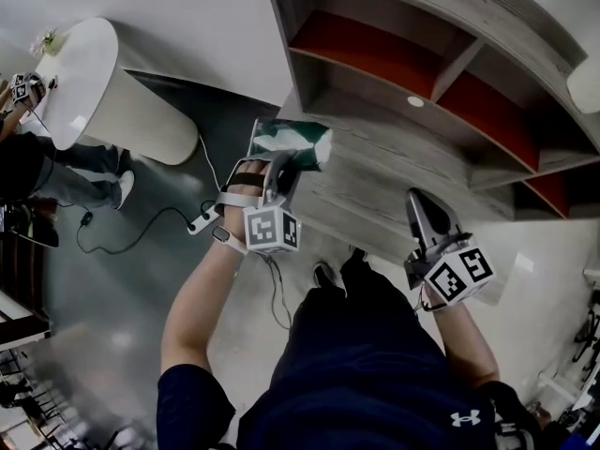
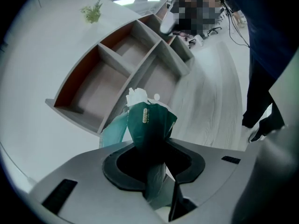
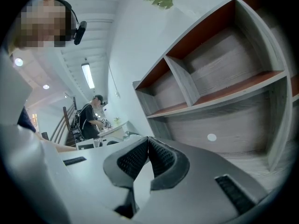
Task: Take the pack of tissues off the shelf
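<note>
The pack of tissues (image 1: 292, 144) is dark green with a white tuft at its top. It is squeezed between the jaws of my left gripper (image 1: 279, 165), at the near left corner of the grey wooden shelf (image 1: 394, 82). In the left gripper view the pack (image 2: 150, 120) sticks up out of the left gripper (image 2: 154, 167), with the empty shelf compartments (image 2: 117, 73) beyond it. My right gripper (image 1: 422, 204) hangs over the shelf's low front board. It is shut with nothing in it, and its black pads (image 3: 133, 160) meet at the tips.
The shelf (image 3: 219, 73) has orange-red inner faces. A white round pedestal table (image 1: 94, 82) stands at the left. A power strip with cables (image 1: 200, 221) lies on the floor beside it. Another person (image 3: 91, 118) stands further off, and a small plant (image 2: 91, 12) sits on top.
</note>
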`<state>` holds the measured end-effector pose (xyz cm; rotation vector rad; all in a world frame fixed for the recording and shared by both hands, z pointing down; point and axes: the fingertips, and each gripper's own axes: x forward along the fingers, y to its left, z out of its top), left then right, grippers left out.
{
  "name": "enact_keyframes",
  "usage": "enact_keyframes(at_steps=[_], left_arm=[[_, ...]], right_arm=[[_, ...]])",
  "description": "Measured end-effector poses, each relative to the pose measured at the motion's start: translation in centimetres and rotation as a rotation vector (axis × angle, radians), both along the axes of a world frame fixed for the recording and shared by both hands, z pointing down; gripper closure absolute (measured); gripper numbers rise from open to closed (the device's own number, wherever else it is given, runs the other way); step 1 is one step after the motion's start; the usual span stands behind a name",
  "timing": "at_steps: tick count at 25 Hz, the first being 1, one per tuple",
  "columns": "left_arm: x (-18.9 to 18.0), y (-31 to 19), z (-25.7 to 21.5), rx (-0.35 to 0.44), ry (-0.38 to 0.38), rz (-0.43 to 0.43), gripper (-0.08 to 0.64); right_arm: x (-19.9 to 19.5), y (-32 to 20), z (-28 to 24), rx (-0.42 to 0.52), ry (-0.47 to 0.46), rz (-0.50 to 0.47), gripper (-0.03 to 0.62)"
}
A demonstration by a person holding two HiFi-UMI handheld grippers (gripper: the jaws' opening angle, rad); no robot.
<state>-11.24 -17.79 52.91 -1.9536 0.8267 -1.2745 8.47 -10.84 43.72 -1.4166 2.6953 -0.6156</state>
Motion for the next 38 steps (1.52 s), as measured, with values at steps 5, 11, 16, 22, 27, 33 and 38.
enact_keyframes(at_steps=[5,11,16,22,27,33,38], left_arm=[[-0.3,0.5,4.4,-0.013,-0.031,-0.001,0.433],[-0.6,0.9,8.5,-0.036,-0.055,0.010,0.433],[-0.2,1.5,11.7,-0.065,-0.075,0.032,0.433],[0.3,2.2,15.4,-0.105,-0.104,0.071,0.433],[0.2,2.5,18.0,-0.130,-0.146,0.114,0.433],[-0.1,2.1,20.6,-0.162,-0.153,0.110,0.431],[-0.4,2.1,22.3,-0.152,-0.192,0.133,0.426]], right_arm=[[0.4,-0.3,1.0,-0.022,0.016,0.002,0.580],[0.8,-0.5,1.8,-0.047,0.025,0.008,0.580],[0.9,-1.0,2.1,-0.056,0.022,0.014,0.580],[1.3,-1.2,2.4,-0.069,0.021,0.027,0.580],[1.3,-1.0,2.8,-0.082,0.027,0.037,0.580],[1.5,-1.0,3.2,-0.095,0.035,0.051,0.580],[1.1,-0.9,3.6,-0.106,0.035,0.046,0.580]])
